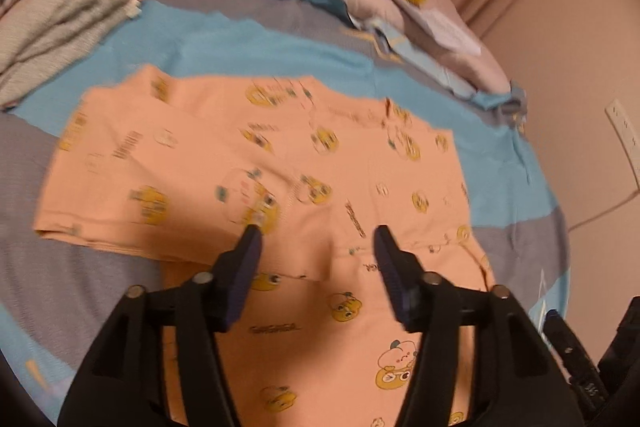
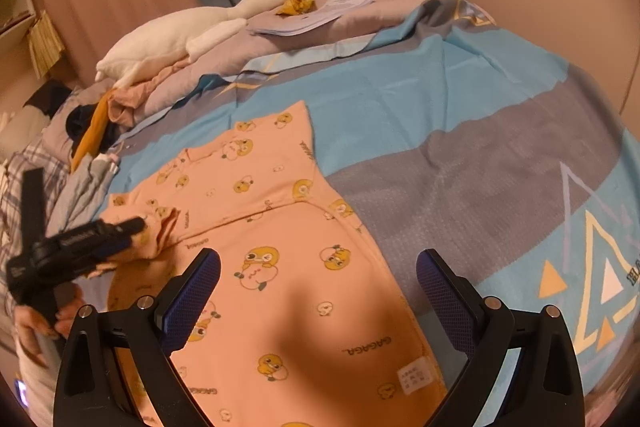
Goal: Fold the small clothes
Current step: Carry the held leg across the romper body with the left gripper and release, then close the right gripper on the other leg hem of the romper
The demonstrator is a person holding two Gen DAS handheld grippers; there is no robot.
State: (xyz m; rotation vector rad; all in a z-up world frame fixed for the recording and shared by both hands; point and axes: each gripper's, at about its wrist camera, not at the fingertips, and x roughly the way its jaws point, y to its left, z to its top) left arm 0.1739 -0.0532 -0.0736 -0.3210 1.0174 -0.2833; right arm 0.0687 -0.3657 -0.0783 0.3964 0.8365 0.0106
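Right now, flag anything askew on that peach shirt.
On the peach shirt, the folded-in sleeve is bunched by the left gripper rather than flat, and its cuff looks rumpled. The other sleeve is not yet folded.

Right gripper (image 2: 318, 277) is held above the peach duck-print garment (image 2: 280, 247), jaws wide apart, nothing between them. Garment is spread flat on the blue-and-grey bedsheet (image 2: 460, 131). Left gripper (image 2: 134, 227) is seen at the garment's left edge, over a bunched sleeve; grip cannot be judged. Beyond the garment, a white goose plush (image 2: 180, 35) is laid on piled bedding.
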